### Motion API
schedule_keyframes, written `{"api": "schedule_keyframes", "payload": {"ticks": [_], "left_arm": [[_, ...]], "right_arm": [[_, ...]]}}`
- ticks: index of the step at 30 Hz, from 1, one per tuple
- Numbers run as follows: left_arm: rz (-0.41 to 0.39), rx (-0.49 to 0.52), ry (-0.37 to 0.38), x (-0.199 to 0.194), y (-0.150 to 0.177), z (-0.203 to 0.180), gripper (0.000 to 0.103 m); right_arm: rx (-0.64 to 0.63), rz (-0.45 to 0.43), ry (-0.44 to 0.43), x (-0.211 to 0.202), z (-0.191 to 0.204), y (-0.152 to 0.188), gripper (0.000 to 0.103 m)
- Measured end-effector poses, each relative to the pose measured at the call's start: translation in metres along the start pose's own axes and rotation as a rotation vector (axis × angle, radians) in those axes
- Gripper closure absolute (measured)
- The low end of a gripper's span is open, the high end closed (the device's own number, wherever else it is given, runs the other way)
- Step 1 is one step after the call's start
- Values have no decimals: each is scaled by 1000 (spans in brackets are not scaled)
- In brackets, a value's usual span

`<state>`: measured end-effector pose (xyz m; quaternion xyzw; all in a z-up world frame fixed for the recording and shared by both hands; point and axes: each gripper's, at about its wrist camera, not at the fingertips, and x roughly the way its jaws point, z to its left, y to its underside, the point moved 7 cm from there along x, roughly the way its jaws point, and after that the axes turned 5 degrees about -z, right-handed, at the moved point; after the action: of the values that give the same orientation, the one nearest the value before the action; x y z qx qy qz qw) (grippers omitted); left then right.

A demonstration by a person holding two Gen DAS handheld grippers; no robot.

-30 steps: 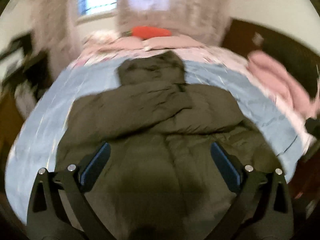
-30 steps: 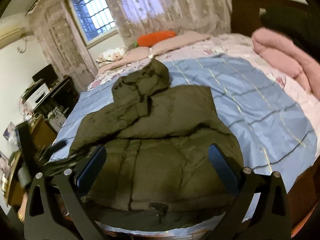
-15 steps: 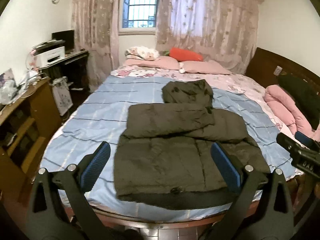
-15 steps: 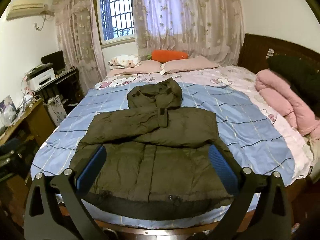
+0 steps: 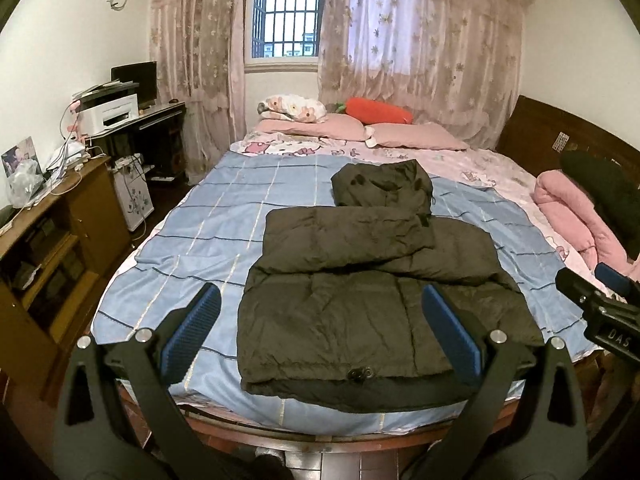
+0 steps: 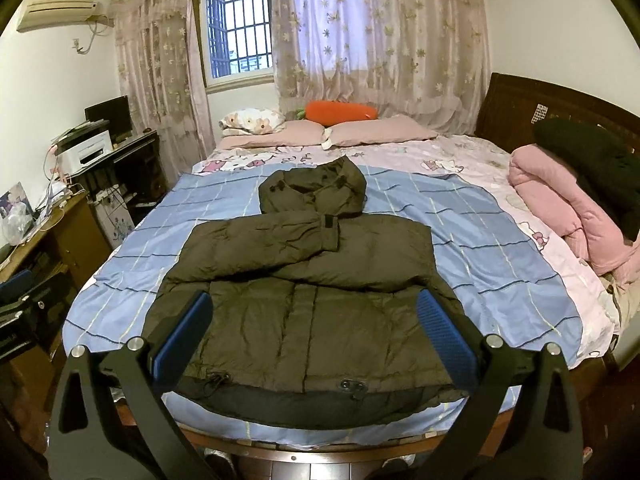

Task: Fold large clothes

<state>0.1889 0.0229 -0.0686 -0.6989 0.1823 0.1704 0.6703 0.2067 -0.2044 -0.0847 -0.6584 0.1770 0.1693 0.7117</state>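
Note:
A dark olive puffer jacket lies flat on the blue checked bedspread, hood toward the pillows, both sleeves folded across its chest. It also shows in the right wrist view. My left gripper is open and empty, held back above the foot of the bed. My right gripper is open and empty too, also off the jacket near the bed's foot. The right gripper's body shows at the right edge of the left wrist view.
Pink pillows and an orange carrot cushion lie at the head. A rolled pink quilt with a dark garment lies on the right side. A wooden cabinet and a desk with a printer stand left.
Both grippers have pulled back and up from the jacket to the foot of the bed. The jacket lies as before with its sleeves folded in.

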Motion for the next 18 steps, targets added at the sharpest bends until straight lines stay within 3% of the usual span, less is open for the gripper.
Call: {"api": "schedule_keyframes", "payload": {"ticks": [10,18], "left_arm": [[40,18,24,28,-13,-13,2],[55,104,3,100,-98,-32,2]], "right_arm": [[-20,23,-14,15,-6,-11,1],[-81,64,-40,70,-22,-73,1]]}}
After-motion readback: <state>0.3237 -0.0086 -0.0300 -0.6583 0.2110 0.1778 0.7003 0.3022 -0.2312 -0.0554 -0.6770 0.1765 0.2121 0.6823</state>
